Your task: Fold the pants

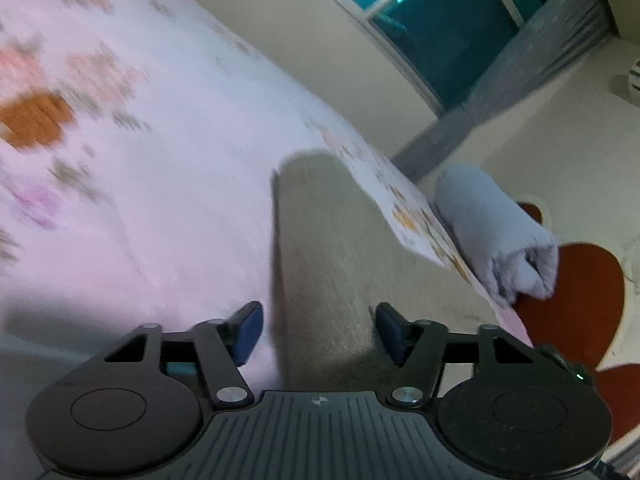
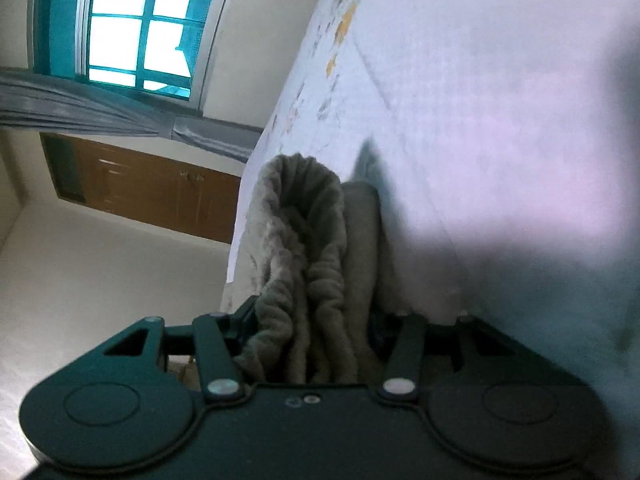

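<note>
A home bedroom: floral bedsheet (image 1: 160, 160), curtained window (image 2: 120, 32), wooden door (image 2: 152, 196)

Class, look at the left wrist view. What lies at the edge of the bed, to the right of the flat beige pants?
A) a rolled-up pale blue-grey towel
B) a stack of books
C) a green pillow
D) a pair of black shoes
A: a rolled-up pale blue-grey towel lies at the edge of the floral pink bedsheet, right of the flat beige knitted pants; no books, shoes or pillow show.

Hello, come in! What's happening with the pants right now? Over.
Left hand-held gripper open, pants flat beneath. Right hand-held gripper has bunched pants between fingers. Rolled towel alongside.
</note>
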